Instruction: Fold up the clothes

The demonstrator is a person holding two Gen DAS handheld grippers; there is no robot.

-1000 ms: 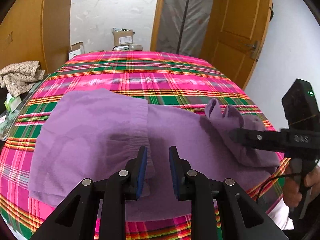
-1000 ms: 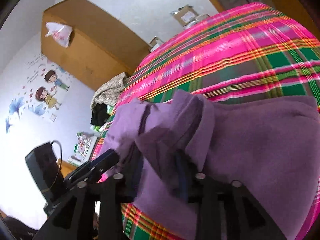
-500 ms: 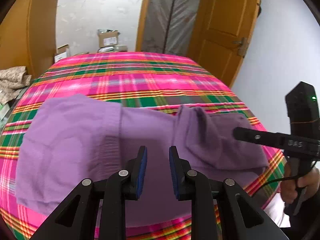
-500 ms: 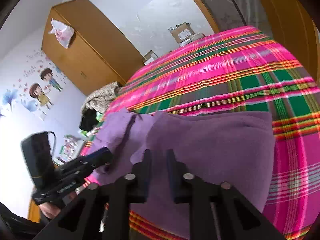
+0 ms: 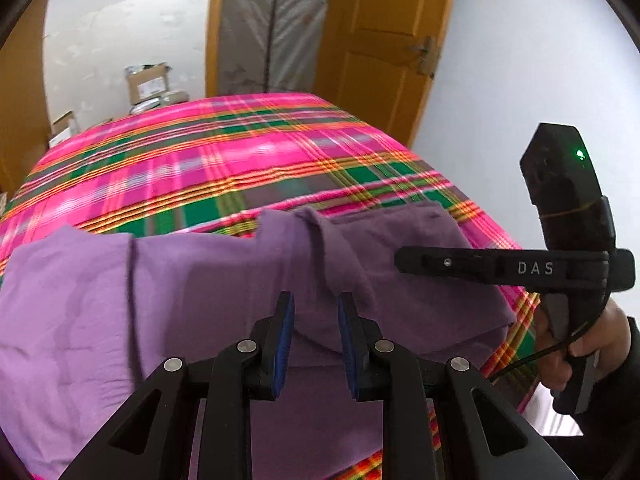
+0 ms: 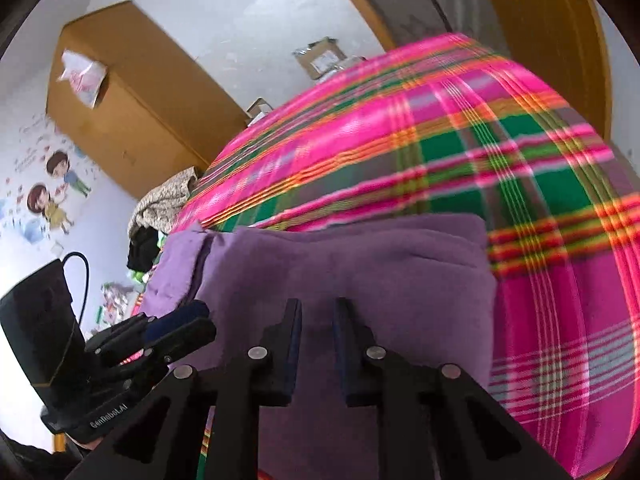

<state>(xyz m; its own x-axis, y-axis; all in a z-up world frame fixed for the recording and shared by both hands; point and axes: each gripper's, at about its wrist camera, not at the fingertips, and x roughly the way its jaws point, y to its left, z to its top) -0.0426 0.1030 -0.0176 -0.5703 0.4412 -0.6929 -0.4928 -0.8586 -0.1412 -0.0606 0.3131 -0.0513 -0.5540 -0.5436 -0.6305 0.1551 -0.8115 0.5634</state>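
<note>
L wrist view: left hand-held gripper, black w/ blue ribbed pads, jaws a narrow gap apart, nothing pinched, hovering over the purple garment. The garment is soft matte knit, lying partly folded across the near edge of the bed, which has a glossy pink/green/orange plaid cover. A ridge of bunched cloth runs up the middle. Right hand-held gripper comes in from the right, slim black bar seen side-on, tip over the cloth; gap not readable here. R wrist view: right hand-held gripper jaws have just been closing, now a narrow gap apart w/ no cloth between, above the garment's smooth folded rectangle w/ rounded corner. Left unit sits lower left, beside the garment's edge.
</note>
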